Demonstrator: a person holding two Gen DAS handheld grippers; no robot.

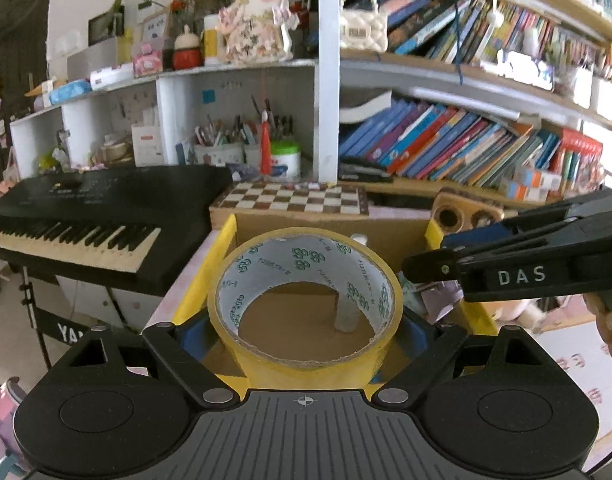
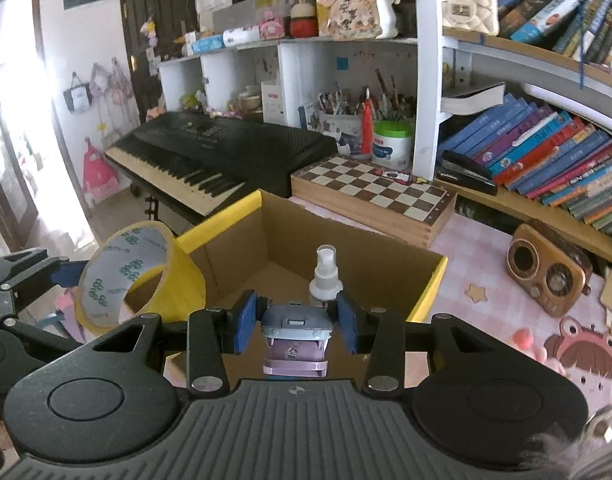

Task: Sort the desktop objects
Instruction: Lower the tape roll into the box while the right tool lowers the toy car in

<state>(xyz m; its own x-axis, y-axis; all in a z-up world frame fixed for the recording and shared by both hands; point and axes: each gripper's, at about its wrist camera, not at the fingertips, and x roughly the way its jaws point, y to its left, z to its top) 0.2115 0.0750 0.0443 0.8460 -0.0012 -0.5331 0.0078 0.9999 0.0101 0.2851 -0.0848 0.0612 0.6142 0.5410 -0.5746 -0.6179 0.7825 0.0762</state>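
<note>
Both grippers are hanging at the box's (image 2: pixel 346 248) near rim, box ahead and below: left gripper (image 1: pixel 306 332) gripping the tape roll (image 1: pixel 306 300), hole facing forward, right gripper (image 2: pixel 295 328) gripping a small lilac gadget (image 2: pixel 295 340), bottle (image 2: pixel 325 276) standing inside already.

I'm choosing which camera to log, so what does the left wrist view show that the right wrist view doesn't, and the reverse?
Left wrist only: the left gripper gripping the tape roll, seen from behind, and the view through the roll's hole.
Right wrist only: the right gripper holding a small purple-grey item, and the wooden radio in full.
Both: the cardboard box, the spray bottle inside it, chessboard, keyboard, bookshelves.
</note>
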